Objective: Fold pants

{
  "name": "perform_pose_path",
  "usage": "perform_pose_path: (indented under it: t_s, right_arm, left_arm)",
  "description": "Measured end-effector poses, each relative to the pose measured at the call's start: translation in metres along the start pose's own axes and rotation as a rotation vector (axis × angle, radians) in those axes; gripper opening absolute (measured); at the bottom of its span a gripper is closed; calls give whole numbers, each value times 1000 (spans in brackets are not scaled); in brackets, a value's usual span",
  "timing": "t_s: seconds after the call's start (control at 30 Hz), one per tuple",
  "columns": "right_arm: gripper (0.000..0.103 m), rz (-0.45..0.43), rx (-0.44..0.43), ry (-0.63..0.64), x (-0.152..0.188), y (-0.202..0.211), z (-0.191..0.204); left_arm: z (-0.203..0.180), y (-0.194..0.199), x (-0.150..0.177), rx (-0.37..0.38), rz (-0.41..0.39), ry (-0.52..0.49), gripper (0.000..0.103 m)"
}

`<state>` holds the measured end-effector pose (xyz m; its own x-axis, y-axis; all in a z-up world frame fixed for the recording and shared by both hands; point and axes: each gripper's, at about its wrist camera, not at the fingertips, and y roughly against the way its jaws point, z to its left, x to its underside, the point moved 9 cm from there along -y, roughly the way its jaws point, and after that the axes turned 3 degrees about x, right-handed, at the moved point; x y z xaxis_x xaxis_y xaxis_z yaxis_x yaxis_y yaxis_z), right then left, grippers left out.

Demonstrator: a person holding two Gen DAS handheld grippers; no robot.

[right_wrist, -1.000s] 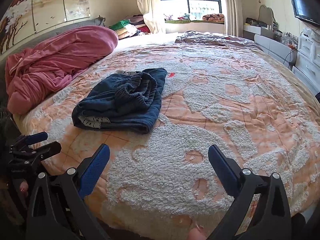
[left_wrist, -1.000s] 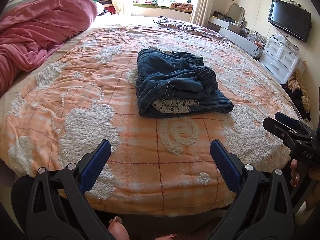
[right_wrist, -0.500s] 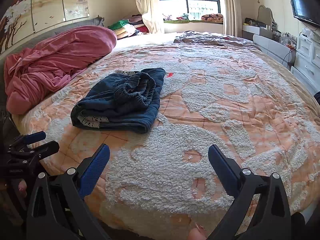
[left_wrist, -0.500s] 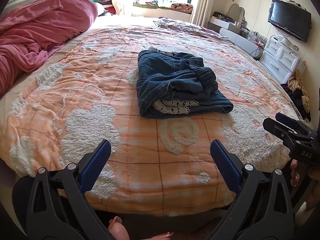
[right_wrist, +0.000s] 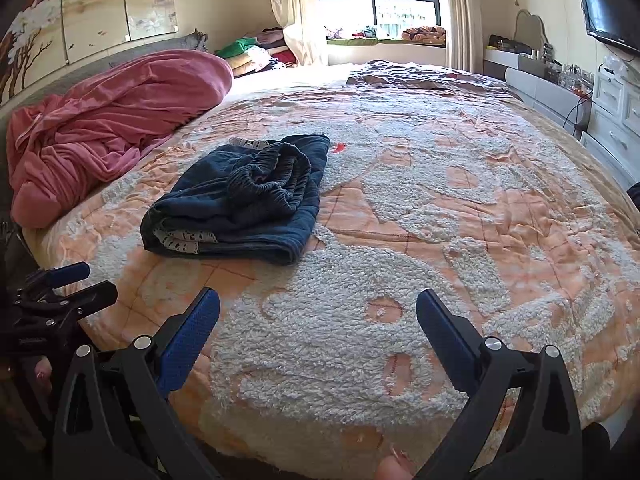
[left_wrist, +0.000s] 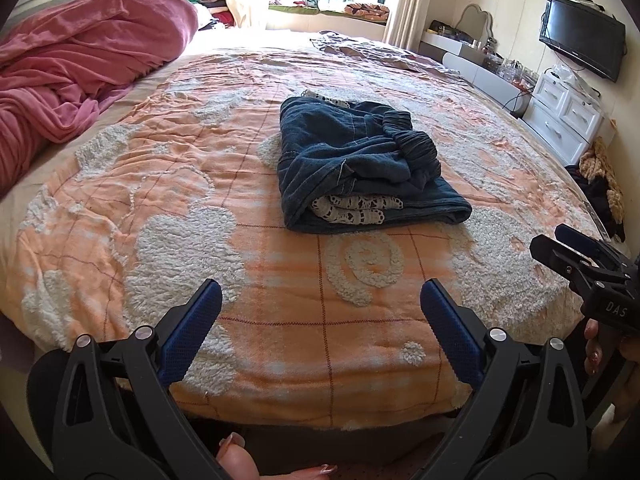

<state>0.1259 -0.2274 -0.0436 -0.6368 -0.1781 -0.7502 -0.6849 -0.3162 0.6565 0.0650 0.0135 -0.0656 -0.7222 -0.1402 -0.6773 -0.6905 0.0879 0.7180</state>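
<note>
Your left tool (left_wrist: 320,316) and right tool (right_wrist: 318,320) are both spread wide and hold nothing, at the near edge of the bed (left_wrist: 280,344). The folded denim pants (left_wrist: 360,168) lie well ahead, straight before the left tool and front-left of the right one, long axis running away from you. The right tool's body reads "DAS".

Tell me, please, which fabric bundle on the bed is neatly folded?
The dark blue pants mid-bed, a flat folded stack; the pink blanket near the headboard lies crumpled.
</note>
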Motion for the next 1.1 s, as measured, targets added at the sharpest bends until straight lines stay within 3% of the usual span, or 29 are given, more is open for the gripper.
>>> perform_pose_path:
  t_s: [0.7, 1.1]
  right_arm:
    - [98, 3, 6, 2, 0, -1, 0]
    - [98, 20, 12, 3, 4, -7, -2]
  left_arm:
    - [-3, -2, 0, 15, 7, 0, 93]
    - [-1, 2, -3, 60, -9, 11, 93]
